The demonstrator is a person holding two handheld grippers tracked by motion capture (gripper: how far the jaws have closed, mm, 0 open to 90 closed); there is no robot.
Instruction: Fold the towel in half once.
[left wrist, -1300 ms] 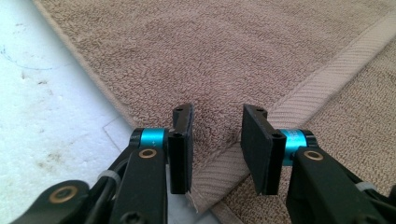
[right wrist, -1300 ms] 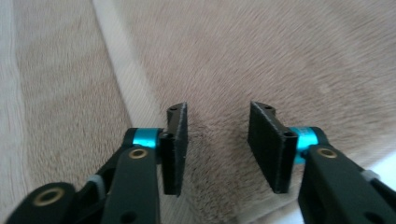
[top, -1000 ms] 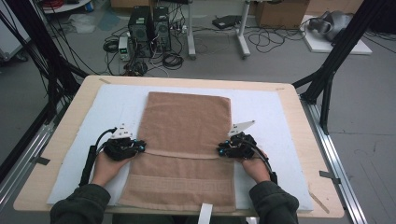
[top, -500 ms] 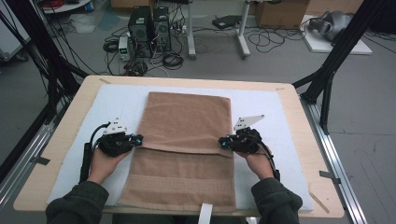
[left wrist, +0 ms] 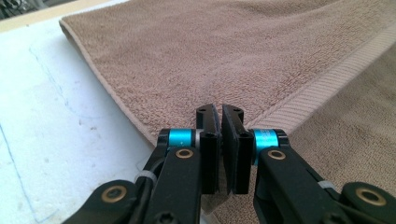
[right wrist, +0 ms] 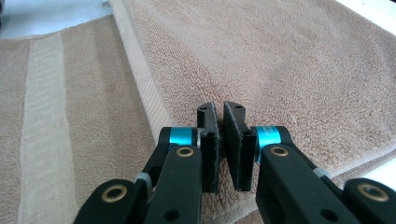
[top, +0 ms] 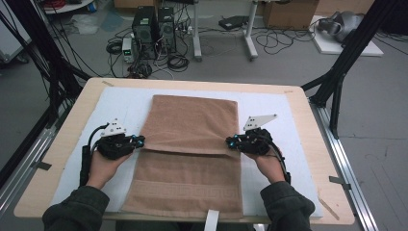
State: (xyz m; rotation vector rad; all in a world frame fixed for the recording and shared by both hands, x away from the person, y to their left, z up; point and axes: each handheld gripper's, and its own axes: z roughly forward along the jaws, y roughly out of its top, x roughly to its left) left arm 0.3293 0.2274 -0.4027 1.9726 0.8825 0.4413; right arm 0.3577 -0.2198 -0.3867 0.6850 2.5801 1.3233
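A brown towel point(top: 190, 125) lies on the white mat point(top: 126, 103), its near part folded over so a ribbed hem point(top: 187, 150) crosses the middle. My left gripper point(top: 140, 140) is shut on the left end of that hem, and my right gripper point(top: 230, 141) is shut on the right end. In the left gripper view the jaws point(left wrist: 219, 112) stand nearly together with terry cloth point(left wrist: 210, 51) pinched low between them. The right gripper view shows the same: jaws point(right wrist: 219, 108) closed on cloth point(right wrist: 289, 60), hem point(right wrist: 135, 60) running off to the left. The lower layer point(top: 187, 185) stays flat.
The wooden table point(top: 60, 144) carries the mat; a white tag point(top: 210, 220) hangs at its near edge. Black frame struts point(top: 337, 82) stand at both sides, with metal rails point(top: 344, 163) along the table. Computers and cables point(top: 154, 29) sit on the floor beyond.
Both grippers have risen a little and shifted slightly toward the far side, taking the hem's two ends with them. The right jaws have closed tighter on the cloth.
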